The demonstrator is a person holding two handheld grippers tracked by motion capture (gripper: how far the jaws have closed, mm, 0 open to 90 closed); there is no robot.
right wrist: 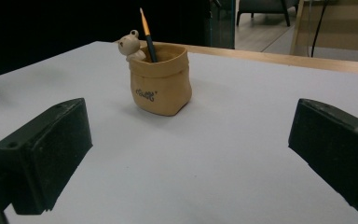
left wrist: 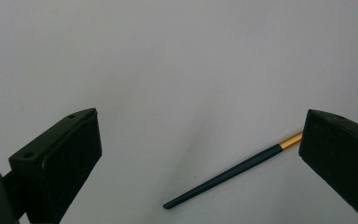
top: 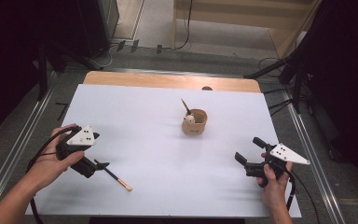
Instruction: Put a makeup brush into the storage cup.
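So both hands come in from the near edge of the bench (top: 135,100), one at each side, well apart. The left hand (top: 51,158) grips the left gripper (top: 99,165) low over the white sheet at the near left, angled toward the middle; its fingers (left wrist: 58,158) are spread wide with nothing between them. In the left gripper view a loose brush (left wrist: 233,173) lies flat on the sheet in the gap, dark handle tip pointing back toward the camera, the gold band running behind the right-hand finger, so I can't tell if it touches that finger. From above, that same brush (top: 117,178) sits just beside the gripper's front end, bristle end pointing away toward the near middle of the bench. The right hand (top: 272,184) holds the right gripper (top: 249,151) at the near right, aimed up and left at the pot; its fingers (right wrist: 42,149) are also wide open and empty, hovering over bare sheet. The tan sack-shaped pot (right wrist: 161,81) stands upright around the middle of the bench, a bit toward the far side, well apart from both grippers. It's got a little bear figure (right wrist: 130,44) on its rim and a second brush (right wrist: 147,35) standing in it, leaning slightly. Count: two grippers, two brushes, one pot, one bear. Nothing lies between either gripper and the pot. Past the far edge there's floor and some cables (top: 186,28).
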